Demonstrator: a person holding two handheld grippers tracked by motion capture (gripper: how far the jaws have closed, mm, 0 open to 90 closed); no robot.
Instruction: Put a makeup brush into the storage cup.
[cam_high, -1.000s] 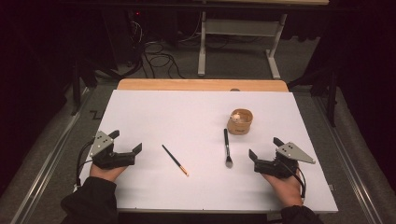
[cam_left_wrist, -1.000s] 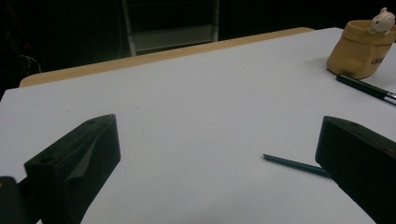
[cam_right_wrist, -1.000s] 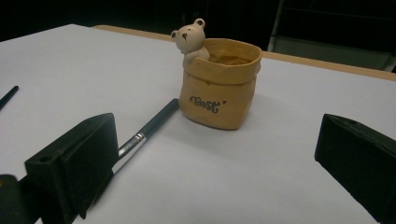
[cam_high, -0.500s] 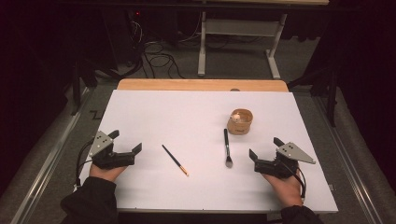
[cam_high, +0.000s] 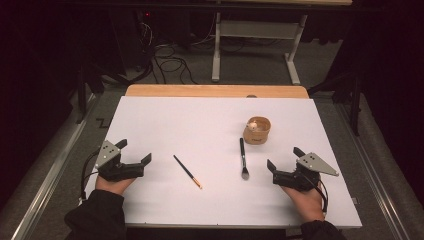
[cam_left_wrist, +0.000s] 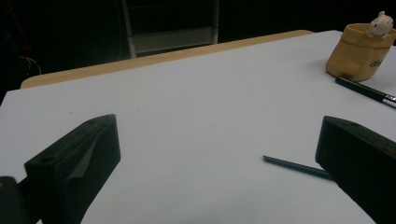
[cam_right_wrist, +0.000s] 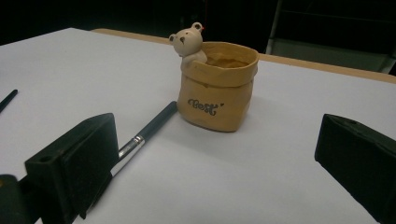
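High view: the white table (cam_high: 165, 120) carries everything. The left gripper (cam_high: 134, 157) and right gripper (cam_high: 284, 164) rest at its near edge, jaws spread and empty, just where they sat a second ago, so I'd say no reach has begun. The pot (cam_high: 257, 130), a tan sack-shaped cup with a bear on its rim, stands up the table from the right gripper. The brush (cam_high: 243, 158) lies just near of the pot, bristles toward the person. The pencil (cam_high: 187, 171) lies farther left of the pot, nearer the left gripper.
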